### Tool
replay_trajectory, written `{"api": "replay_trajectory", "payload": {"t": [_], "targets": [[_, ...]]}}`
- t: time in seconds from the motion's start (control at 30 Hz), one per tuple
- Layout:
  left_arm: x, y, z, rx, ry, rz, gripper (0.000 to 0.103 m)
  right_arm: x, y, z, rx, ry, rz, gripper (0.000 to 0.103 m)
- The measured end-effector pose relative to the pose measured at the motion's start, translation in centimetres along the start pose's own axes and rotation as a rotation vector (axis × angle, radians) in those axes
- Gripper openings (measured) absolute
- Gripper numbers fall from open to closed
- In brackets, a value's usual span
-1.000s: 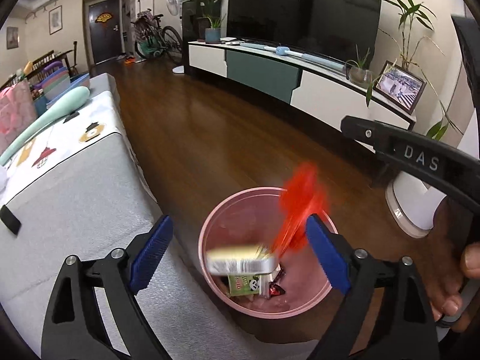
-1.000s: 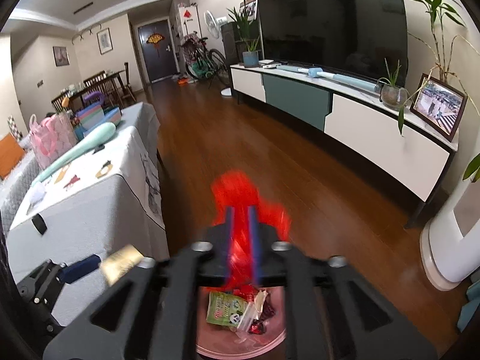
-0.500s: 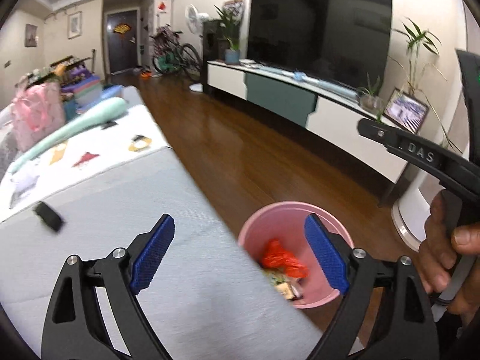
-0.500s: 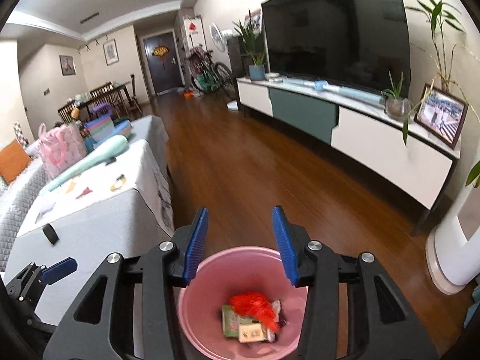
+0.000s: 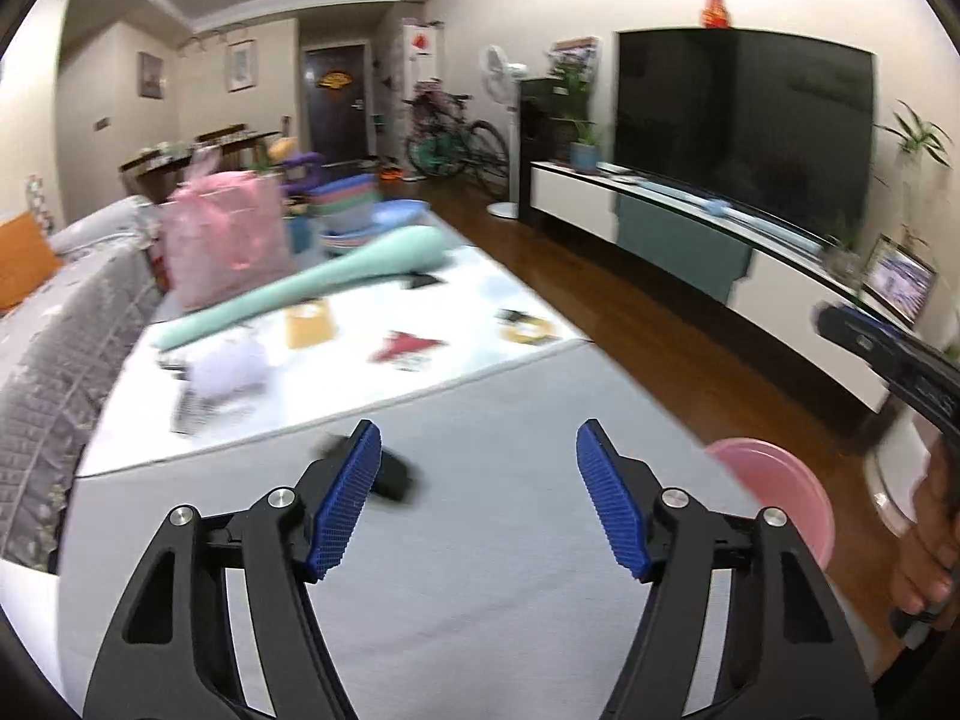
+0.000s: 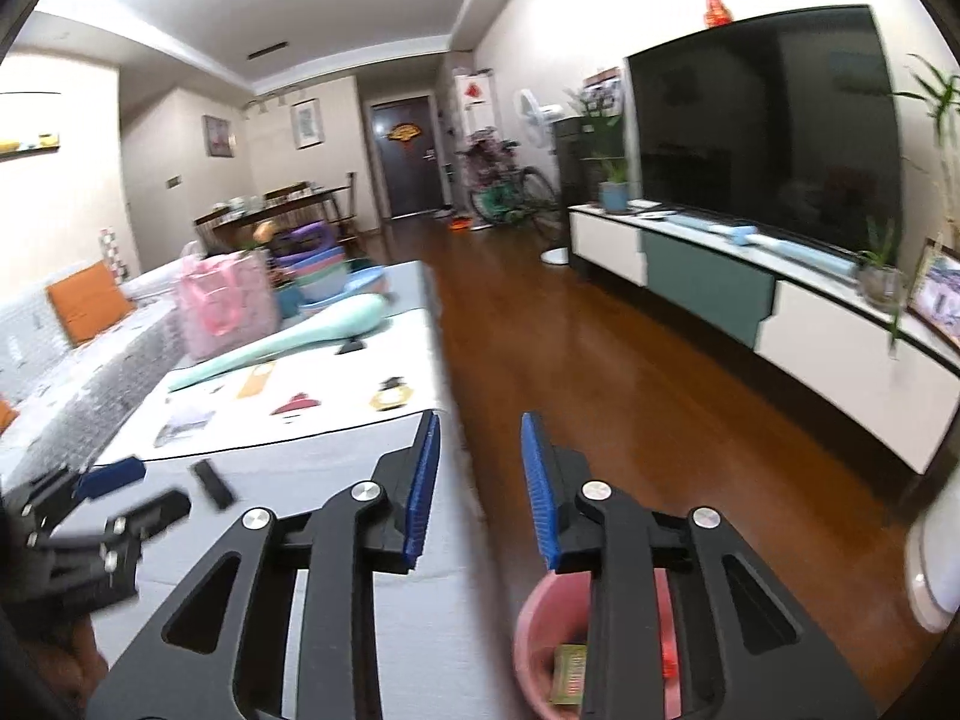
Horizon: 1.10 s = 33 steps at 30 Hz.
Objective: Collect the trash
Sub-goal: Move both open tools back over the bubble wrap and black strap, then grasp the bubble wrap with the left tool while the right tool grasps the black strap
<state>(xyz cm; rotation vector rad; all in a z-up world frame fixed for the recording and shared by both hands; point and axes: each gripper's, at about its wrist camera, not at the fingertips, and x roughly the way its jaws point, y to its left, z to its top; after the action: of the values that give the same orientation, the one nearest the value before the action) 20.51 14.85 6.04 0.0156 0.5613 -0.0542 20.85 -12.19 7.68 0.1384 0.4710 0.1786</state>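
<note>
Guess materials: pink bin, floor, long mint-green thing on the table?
Pink bin: likely moulded plastic, smooth, thin even rim, uniform colour.
Floor: looks like varnished wood or laminate; plank lines, glossy reflections.
Mint-green thing: probably plastic or silicone, matte, seamless and rounded; too blurred to say which.

Just ahead of the left tool (image 5: 479, 498), near its left finger, a small block (image 5: 393, 476) lies on the counter (image 5: 510, 570); farther ahead lie a crumpled wad (image 5: 228, 367) and flat scraps (image 5: 407, 350), with a long club-shaped thing (image 5: 312, 285) and a bag (image 5: 225, 237) behind them. The bin (image 6: 534, 630) stands on the floor (image 6: 630, 396) below the right tool (image 6: 480, 483), right of the counter, with wrappers (image 6: 569, 673) in it. The TV cabinet (image 6: 780, 324) runs along the wall far right
</note>
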Motion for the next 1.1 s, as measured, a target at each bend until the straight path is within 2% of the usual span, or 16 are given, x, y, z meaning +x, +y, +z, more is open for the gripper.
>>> {"api": "replay_trajectory", "payload": {"t": [0.17,0.2,0.23,0.37,0.43,0.67,0.77,0.87,0.93,0.97,1.1], "targets": [[2.5,7.3,0.4,-0.085,0.012,0.100,0.059,1.8,4.8,-0.2,-0.044,0.038,0.088,0.021],[3.3,8.7,0.3,-0.098,0.020,0.120,0.056,2.4,6.0,-0.4,-0.052,0.056,0.111,0.019],[4.0,9.8,0.3,-0.099,0.027,0.139,0.049,3.0,7.2,-0.6,-0.062,0.074,0.136,0.016],[6.5,14.1,0.2,-0.135,0.054,0.195,0.047,5.0,10.9,-1.0,-0.076,0.126,0.213,0.013],[7.4,16.1,0.2,-0.164,0.063,0.200,0.047,6.5,13.3,-1.2,-0.085,0.165,0.261,0.013],[10.6,20.9,-0.1,-0.209,0.099,0.199,0.047,12.1,19.1,-2.6,-0.149,0.259,0.319,0.014],[12.2,21.9,0.3,-0.211,0.118,0.180,0.047,14.2,20.6,-3.5,-0.187,0.317,0.337,0.024],[13.7,22.3,1.4,-0.203,0.125,0.156,0.050,16.0,21.5,-4.4,-0.202,0.356,0.343,0.031],[14.7,22.6,2.0,-0.208,0.136,0.154,0.062,16.8,21.8,-4.7,-0.208,0.375,0.346,0.031],[15.1,22.8,2.2,-0.217,0.139,0.155,0.062,17.2,22.1,-4.9,-0.222,0.386,0.343,0.031],[17.2,24.6,2.5,-0.311,0.168,0.145,0.068,18.5,22.3,-5.4,-0.248,0.414,0.324,0.035]]}}
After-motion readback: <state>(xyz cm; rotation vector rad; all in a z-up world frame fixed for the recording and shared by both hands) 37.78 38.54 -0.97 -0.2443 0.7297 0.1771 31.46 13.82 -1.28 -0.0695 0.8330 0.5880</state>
